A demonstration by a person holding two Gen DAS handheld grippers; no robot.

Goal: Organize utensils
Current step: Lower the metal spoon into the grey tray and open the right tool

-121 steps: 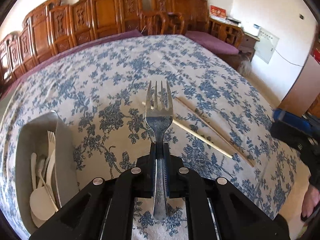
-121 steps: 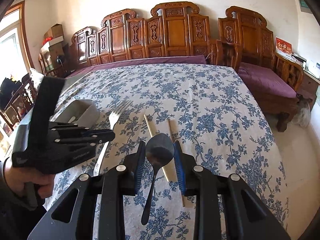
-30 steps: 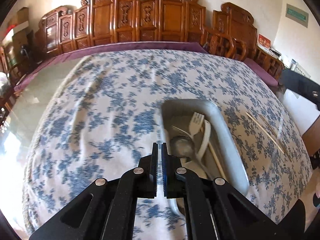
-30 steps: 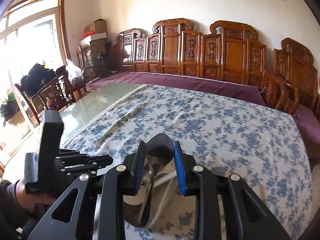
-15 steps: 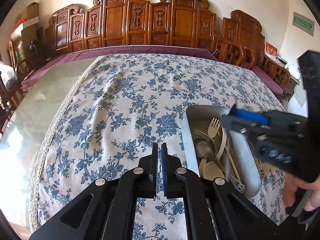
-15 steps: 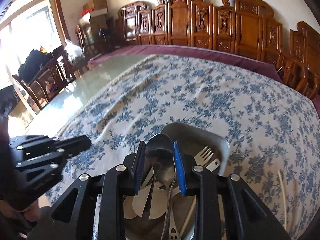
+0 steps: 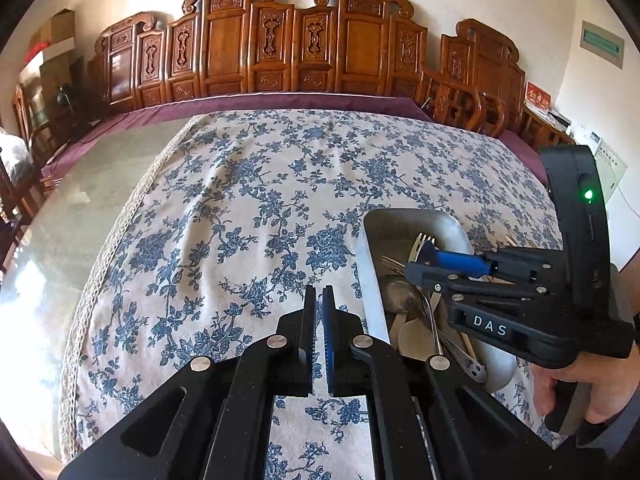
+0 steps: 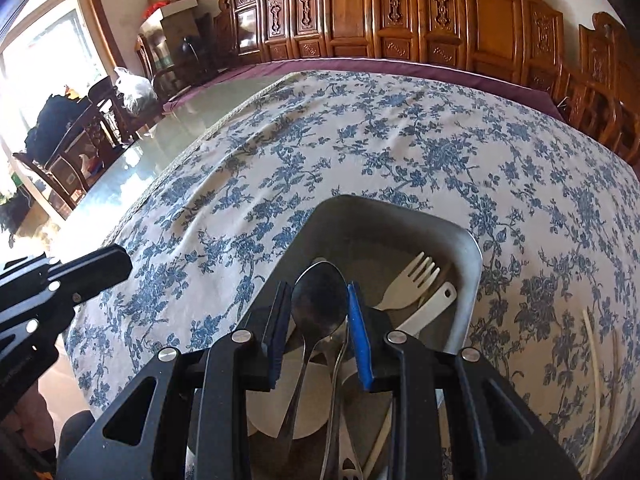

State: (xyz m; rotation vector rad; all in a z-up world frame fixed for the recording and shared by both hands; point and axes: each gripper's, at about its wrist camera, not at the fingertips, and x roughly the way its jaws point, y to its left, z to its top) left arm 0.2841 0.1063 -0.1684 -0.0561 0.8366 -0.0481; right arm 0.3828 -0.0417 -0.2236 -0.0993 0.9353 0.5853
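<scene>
Right wrist view, lower centre: my right tongs [image 8: 320, 312] grip the metal spoon [image 8: 320, 300] by its bowl, over the steel tray [image 8: 468, 276] on the table [image 8: 360, 152]. Left tongs [image 7: 319, 304], closed and empty, wait. Next, I reckon: release it among the cutlery.

A home dining room: carved wooden chairs [image 7: 304, 40] line the wall behind a long table with a floral tablecloth [image 7: 240, 208].
</scene>
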